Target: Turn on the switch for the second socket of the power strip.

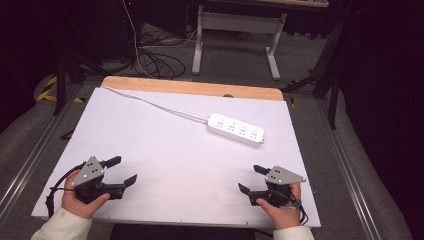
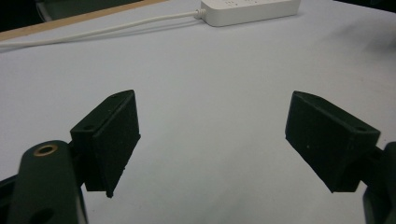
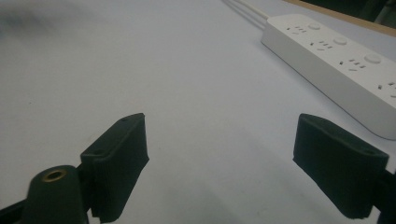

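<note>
Wide bare stretch of white table (image 1: 165,150) ahead of both my hands, open between my left gripper (image 1: 122,172) and right gripper (image 1: 250,180). Both sets of fingers (image 2: 116,135) parted with bare table between them. The one obstacle is the white power strip (image 1: 235,128), lying flat toward the far right, well apart from my left, nearer my right. Its cord (image 1: 155,104) runs along the surface from the strip to the far left corner, crossing the back of the table. Near half free for passing either way.
</note>
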`<state>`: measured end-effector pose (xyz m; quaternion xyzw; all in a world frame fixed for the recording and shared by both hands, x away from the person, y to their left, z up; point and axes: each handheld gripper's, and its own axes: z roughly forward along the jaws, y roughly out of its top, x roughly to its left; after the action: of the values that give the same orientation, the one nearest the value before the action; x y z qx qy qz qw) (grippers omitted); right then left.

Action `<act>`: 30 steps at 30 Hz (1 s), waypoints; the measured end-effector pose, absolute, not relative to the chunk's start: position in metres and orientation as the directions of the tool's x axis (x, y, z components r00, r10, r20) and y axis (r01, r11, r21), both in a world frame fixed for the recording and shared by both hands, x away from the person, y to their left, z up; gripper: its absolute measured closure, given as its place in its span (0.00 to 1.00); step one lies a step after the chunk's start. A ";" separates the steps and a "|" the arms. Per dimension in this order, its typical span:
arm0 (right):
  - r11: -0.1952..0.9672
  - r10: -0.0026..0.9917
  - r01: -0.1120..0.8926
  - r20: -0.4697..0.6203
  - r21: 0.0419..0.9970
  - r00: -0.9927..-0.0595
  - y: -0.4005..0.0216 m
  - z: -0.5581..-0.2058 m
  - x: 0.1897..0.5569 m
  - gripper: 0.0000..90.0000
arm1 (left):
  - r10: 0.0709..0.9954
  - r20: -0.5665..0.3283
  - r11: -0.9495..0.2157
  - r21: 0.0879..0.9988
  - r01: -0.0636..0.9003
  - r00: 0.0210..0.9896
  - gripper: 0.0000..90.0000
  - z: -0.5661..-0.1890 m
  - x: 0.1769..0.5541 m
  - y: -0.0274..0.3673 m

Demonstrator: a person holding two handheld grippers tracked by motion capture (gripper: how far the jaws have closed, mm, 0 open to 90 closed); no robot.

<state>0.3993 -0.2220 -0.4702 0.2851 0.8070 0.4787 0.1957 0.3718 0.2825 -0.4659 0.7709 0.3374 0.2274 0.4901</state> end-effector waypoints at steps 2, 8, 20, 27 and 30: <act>0.378 0.650 0.272 -0.044 0.885 -0.759 -0.222 -0.469 0.399 0.20 | 0.740 0.029 -0.298 0.910 0.289 0.671 0.21 -0.465 0.371 0.283; 0.383 0.652 0.273 -0.049 0.882 -0.756 -0.222 -0.467 0.399 0.21 | 0.750 0.036 -0.297 0.910 0.288 0.660 0.23 -0.464 0.371 0.283; 0.425 0.647 0.259 -0.090 0.867 -0.757 -0.220 -0.459 0.398 0.24 | 0.757 0.052 -0.311 0.905 0.289 0.651 0.25 -0.463 0.369 0.284; 0.464 0.645 0.251 -0.130 0.850 -0.753 -0.215 -0.451 0.396 0.26 | 0.761 0.044 -0.298 0.910 0.288 0.648 0.24 -0.464 0.369 0.284; 0.459 0.644 0.254 -0.123 0.851 -0.755 -0.216 -0.449 0.396 0.26 | 0.761 0.049 -0.305 0.907 0.289 0.647 0.25 -0.464 0.369 0.284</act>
<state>0.3959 -0.2156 -0.4493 0.2722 0.8253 0.4429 0.2204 0.3691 0.2839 -0.4635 0.7696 0.3412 0.2451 0.4809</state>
